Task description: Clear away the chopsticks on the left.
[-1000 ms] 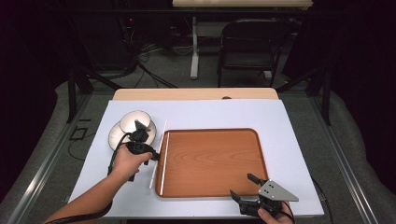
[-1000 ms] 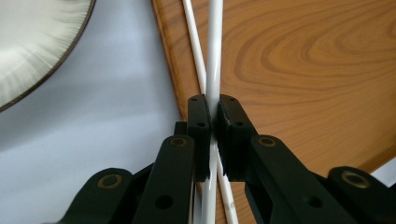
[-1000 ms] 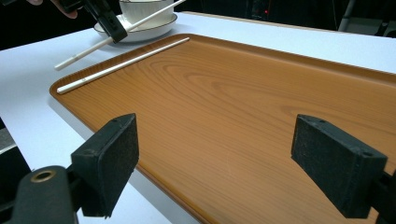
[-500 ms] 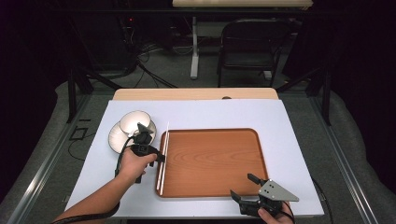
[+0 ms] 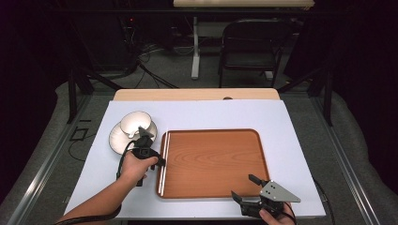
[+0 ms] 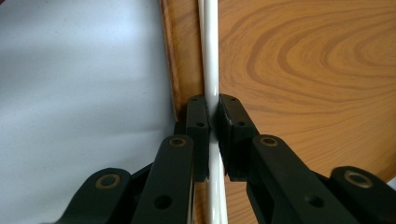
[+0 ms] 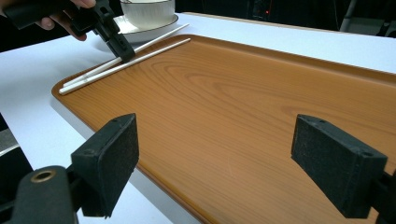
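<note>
Nearest me, right gripper (image 5: 245, 188) sits at the table's near edge, just off the tray's near right corner. Its jaws stand wide apart with nothing between them; in the right gripper view they frame bare wood of the tray (image 7: 261, 112).

Further in, left gripper (image 5: 158, 161) is over the tray's left rim. I read its jaws as clamped on a white chopstick (image 6: 211, 60); in the left gripper view the pads pinch the stick from both sides, and it runs straight away from them along the inside of the rim. A second chopstick (image 7: 121, 58) lies close alongside, on the rim side; both run front to back.

Beyond the left hand (image 5: 133, 166), a white bowl (image 5: 136, 123) rests on a saucer (image 5: 115, 138), on the white table (image 5: 300, 140) just left of the tray's far left corner.
</note>
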{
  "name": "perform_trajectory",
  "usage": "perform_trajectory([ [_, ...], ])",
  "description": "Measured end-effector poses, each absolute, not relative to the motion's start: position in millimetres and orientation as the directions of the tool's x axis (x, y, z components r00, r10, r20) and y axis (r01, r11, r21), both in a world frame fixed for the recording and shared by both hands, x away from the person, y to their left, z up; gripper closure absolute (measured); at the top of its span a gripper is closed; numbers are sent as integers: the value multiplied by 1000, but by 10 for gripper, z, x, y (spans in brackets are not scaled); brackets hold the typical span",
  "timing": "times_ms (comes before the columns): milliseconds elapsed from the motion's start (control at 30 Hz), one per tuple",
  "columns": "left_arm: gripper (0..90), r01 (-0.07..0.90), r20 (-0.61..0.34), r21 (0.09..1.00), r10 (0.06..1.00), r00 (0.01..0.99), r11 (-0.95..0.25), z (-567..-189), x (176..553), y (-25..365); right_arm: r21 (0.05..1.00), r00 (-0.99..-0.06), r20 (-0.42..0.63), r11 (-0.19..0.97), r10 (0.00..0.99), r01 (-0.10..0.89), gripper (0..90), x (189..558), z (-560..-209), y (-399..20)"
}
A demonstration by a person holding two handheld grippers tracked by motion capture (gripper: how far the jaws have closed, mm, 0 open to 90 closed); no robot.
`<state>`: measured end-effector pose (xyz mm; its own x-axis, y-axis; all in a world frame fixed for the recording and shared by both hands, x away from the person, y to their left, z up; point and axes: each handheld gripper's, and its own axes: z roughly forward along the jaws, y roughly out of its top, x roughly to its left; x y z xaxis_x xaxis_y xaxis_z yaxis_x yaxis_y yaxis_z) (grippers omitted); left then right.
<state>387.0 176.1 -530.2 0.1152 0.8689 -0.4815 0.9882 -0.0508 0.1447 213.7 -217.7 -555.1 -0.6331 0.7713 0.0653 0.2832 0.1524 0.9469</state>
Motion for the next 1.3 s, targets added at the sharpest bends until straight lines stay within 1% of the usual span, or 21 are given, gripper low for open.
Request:
perform_trajectory([
  [233, 820, 988, -471, 141, 874, 117, -57, -5305, 3847, 1735, 947, -633, 70, 148, 771, 286, 144, 2140, -5552, -2185],
  [467, 830, 987, -468, 150, 876, 117, -52, -5297, 3816, 1740, 947, -634, 72, 146, 770, 286, 144, 2141, -5553, -2185],
  [700, 833, 989, -458, 132, 881, 122, -68, -5297, 3787, 1723, 947, -633, 74, 144, 771, 286, 144, 2140, -5551, -2185],
  [833, 835, 988, -450, 138, 884, 126, -70, -5286, 3767, 1713, 947, -633, 78, 141, 770, 288, 144, 2141, -5552, -2186],
  [967, 809, 985, -446, 155, 884, 141, -79, -5256, 3764, 1718, 948, -635, 74, 144, 769, 285, 144, 2140, -5550, -2186],
  [1300, 710, 969, -383, 210, 900, 206, -132, -5107, 3741, 1716, 947, -635, 74, 145, 769, 285, 144, 2143, -5551, -2185],
])
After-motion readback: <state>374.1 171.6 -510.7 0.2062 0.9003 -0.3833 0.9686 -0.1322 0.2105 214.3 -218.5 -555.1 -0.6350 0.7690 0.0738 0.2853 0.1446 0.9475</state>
